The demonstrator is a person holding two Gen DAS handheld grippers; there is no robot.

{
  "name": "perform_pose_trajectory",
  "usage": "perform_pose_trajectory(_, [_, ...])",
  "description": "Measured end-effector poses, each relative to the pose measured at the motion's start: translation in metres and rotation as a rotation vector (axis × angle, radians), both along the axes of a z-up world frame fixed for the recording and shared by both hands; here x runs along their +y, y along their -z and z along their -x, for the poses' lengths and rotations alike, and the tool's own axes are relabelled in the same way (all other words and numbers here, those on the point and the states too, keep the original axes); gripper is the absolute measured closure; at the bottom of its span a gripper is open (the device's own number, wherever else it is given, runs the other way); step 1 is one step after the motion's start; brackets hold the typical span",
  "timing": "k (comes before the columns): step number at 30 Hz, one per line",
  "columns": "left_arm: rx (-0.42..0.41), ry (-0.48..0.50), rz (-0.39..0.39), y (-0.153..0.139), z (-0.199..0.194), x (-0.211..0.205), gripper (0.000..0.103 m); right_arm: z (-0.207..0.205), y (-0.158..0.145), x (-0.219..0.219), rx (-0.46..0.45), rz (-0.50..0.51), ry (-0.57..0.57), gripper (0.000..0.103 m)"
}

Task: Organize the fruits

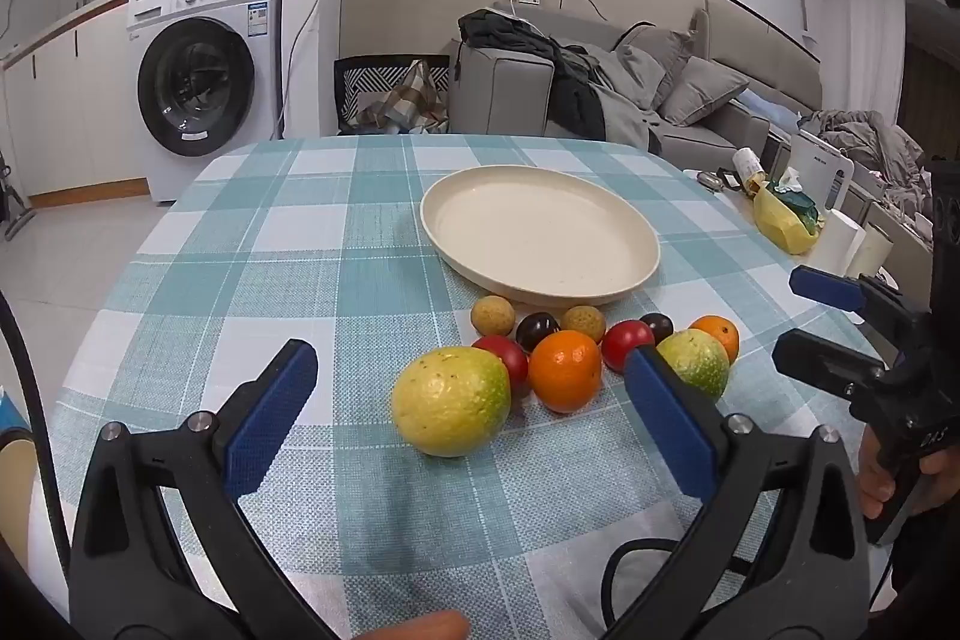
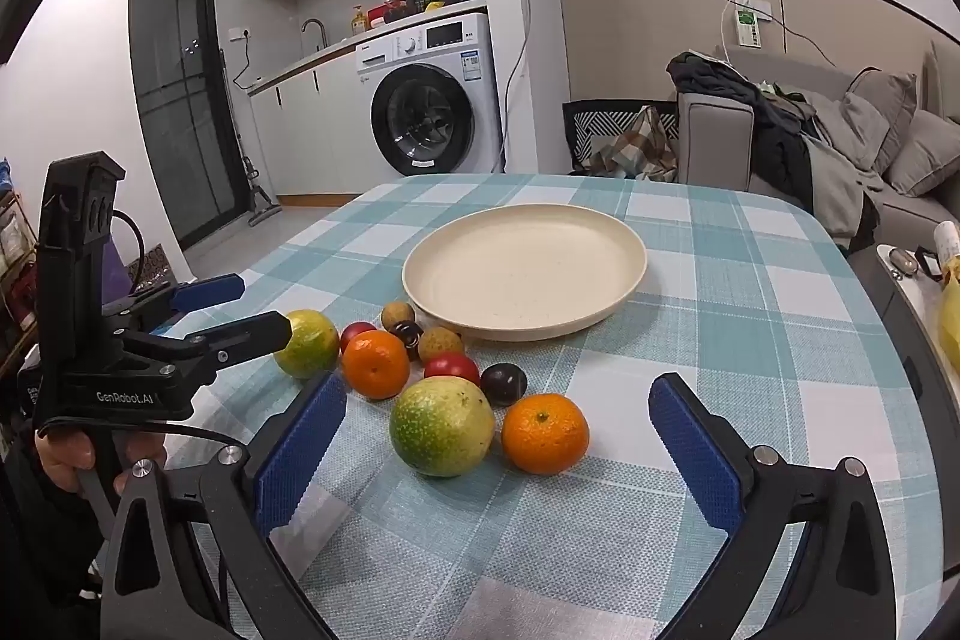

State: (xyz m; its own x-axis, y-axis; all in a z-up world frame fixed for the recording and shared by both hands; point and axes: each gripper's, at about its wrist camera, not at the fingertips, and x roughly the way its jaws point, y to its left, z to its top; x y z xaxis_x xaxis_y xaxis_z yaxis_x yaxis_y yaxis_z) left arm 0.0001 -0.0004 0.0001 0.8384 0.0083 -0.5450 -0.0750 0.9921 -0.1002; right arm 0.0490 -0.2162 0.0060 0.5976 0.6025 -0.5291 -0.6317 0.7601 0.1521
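An empty cream plate [image 1: 540, 232] [image 2: 525, 271] sits on the checked tablecloth. In front of it lies a cluster of fruit: two yellow-green guavas [image 1: 450, 400] [image 2: 442, 427], two oranges [image 1: 565, 370] [image 2: 545, 433], red tomatoes [image 1: 627, 343], dark plums [image 1: 537, 330] and brown longans [image 1: 492, 315]. My left gripper [image 1: 468, 400] is open and empty, its fingers either side of the near guava. My right gripper [image 2: 498, 436] is open and empty, just short of a guava and an orange [image 1: 716, 334]. Each gripper also shows in the other view: right gripper [image 1: 807, 316], left gripper [image 2: 264, 307].
The table [image 1: 300, 232] has a rounded far edge. A side surface at the right holds a yellow bag [image 1: 780, 220], paper rolls [image 1: 846, 238] and a white kettle [image 1: 822, 172]. A washing machine [image 1: 204, 82] and a grey sofa [image 1: 660, 88] stand beyond.
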Motion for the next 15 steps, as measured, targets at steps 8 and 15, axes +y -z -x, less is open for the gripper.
perform_pose_trajectory(8, [-0.003,-0.003,0.004,0.0003,-0.0004,-0.0001,0.001,-0.0002,0.0001,0.0001,0.000,0.002,0.000,0.000])
perform_pose_trajectory(15, [-0.006,-0.004,0.004,0.0000,0.0002,0.0004,0.001,0.0001,0.0001,0.0005,-0.001,0.004,0.002,0.000])
